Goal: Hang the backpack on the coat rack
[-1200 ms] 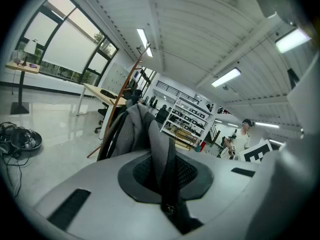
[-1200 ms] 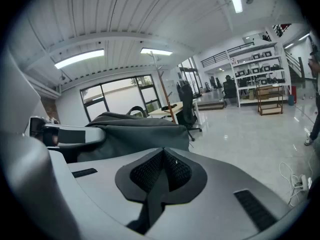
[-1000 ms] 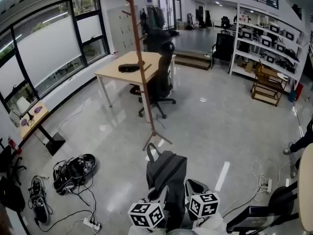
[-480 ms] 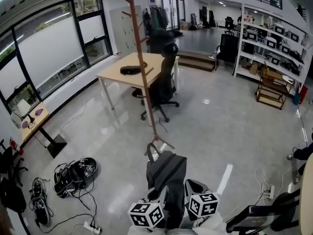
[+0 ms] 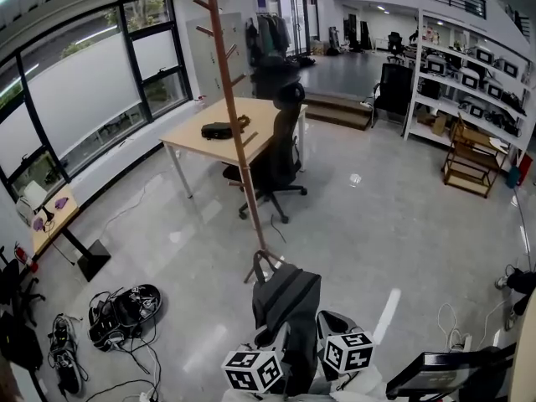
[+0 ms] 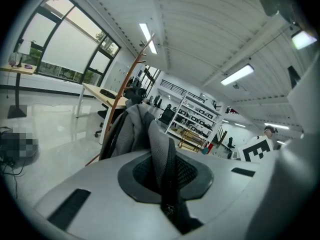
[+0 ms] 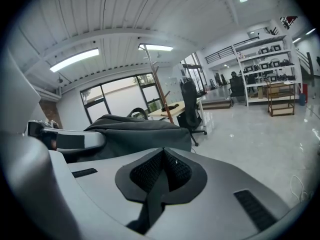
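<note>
Jaws of the left gripper [image 6: 165, 176]: closed almost together, clamped on a grey mesh shoulder strap [image 6: 159, 146] of the backpack [image 5: 287, 296]. Jaws of the right gripper [image 7: 160, 176]: likewise nearly together, pinched on a flat black webbing strap [image 7: 154, 196] of the same bag. Backpack: dark grey, held up off the floor [image 5: 377, 216] between and just ahead of both grippers, its top carry loop [image 5: 263, 262] seen in line with the foot of the coat rack [image 5: 234, 115], on which it is not yet hung. Coat rack: tall wooden pole with angled pegs, standing upright on splayed feet near the bag. Floor: glossy grey. Wooden counter [image 5: 188, 128] behind the rack, bearing a small black item [image 5: 216, 130]; black office chair [image 5: 280, 153] just beside it. Large windows [image 5: 75, 82] along the left wall. White shelving [image 5: 469, 65] at far right. Tangle of cables and dark gear [image 5: 126, 304] lying on the floor at lower left.
</note>
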